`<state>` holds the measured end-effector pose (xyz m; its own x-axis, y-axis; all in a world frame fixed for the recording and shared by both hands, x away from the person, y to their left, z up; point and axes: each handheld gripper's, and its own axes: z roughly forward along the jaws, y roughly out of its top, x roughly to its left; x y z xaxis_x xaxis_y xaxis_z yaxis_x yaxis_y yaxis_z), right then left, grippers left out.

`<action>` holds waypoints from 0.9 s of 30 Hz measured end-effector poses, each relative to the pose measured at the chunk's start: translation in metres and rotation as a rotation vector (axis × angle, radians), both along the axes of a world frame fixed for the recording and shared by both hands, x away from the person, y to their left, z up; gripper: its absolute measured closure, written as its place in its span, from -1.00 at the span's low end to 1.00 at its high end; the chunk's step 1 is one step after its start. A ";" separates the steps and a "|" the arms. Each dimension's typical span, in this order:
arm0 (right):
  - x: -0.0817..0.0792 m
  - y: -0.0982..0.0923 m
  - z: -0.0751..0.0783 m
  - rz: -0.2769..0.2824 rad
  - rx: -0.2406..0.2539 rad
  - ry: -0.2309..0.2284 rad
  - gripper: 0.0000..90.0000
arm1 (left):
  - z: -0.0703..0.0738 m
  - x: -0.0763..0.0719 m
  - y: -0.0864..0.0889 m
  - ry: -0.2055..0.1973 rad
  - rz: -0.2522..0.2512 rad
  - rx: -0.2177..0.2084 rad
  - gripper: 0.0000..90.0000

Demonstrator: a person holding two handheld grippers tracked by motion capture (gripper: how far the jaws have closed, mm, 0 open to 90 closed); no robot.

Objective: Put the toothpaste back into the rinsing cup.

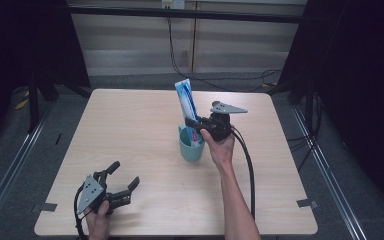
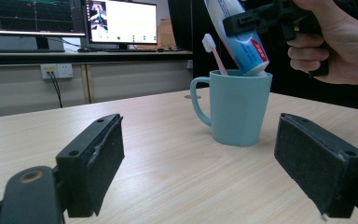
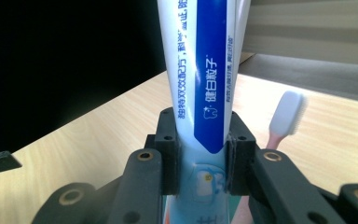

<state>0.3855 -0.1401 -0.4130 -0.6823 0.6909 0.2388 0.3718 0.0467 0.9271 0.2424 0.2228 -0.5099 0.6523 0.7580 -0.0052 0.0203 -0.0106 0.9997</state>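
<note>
A teal mug [image 1: 192,147] [image 2: 235,107] stands near the middle of the table. A pink toothbrush [image 2: 213,53] [image 3: 284,116] leans inside it with its white head up. My right gripper [image 1: 195,125] [image 3: 200,154] is shut on a white and blue toothpaste tube [image 1: 186,102] [image 2: 242,42] [image 3: 203,74], held upright with its lower end in the mug's mouth. At the table's front left, my left gripper [image 1: 122,175] [image 2: 200,163] rests open with nothing between its pads, facing the mug from a distance.
The wooden table [image 1: 130,130] has bare room on its left half and near the front. Its edges drop to a grey floor with dark frame posts [image 1: 32,95]. Monitors [image 2: 121,21] stand on a desk behind in the left gripper view.
</note>
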 end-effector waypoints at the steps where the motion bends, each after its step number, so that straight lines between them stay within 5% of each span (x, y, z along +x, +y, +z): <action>1: 0.000 0.000 -0.001 -0.004 -0.006 0.000 0.59 | 0.000 0.000 0.000 -0.001 0.001 -0.001 -0.65; 27: 0.000 0.009 -0.029 0.005 -0.045 0.054 0.55 | 0.000 0.000 0.000 -0.001 0.000 -0.001 -0.65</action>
